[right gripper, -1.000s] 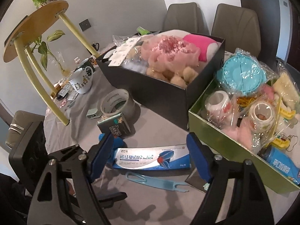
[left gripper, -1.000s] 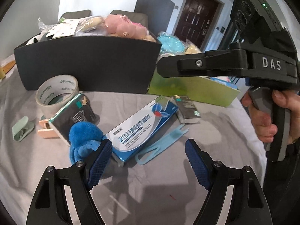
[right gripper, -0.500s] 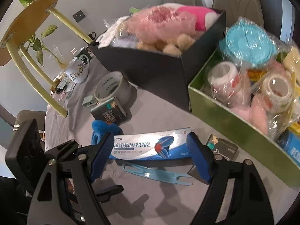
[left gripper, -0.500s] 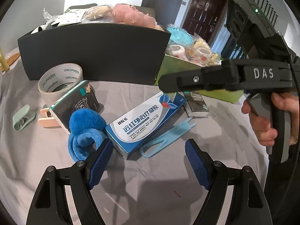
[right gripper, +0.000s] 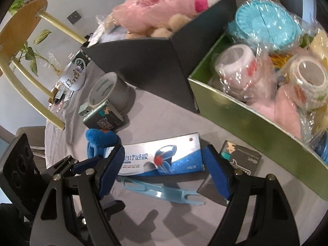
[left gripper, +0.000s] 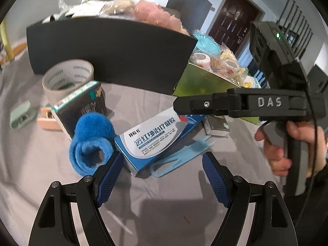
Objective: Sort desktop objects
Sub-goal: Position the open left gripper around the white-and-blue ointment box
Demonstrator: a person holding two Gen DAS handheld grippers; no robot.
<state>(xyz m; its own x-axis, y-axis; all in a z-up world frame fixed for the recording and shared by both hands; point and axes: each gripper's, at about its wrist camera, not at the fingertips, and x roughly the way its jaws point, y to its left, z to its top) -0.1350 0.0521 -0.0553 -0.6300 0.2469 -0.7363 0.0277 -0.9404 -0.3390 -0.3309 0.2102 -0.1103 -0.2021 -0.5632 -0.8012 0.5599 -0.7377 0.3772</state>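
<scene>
Left of the blue box [right gripper: 162,157], a tape roll [right gripper: 110,92] and a blue plush [right gripper: 101,139] were seen on the grey cloth [right gripper: 160,215]. The box was framed lengthwise by the spread right gripper [right gripper: 164,168], untouched. The left gripper [left gripper: 162,174] was also held spread at its near end; right of it, a green tray [right gripper: 252,123] was seen.

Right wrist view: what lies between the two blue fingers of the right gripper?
The blue-and-white box, lengthwise between them, with the light blue plastic clip just below it.
</scene>
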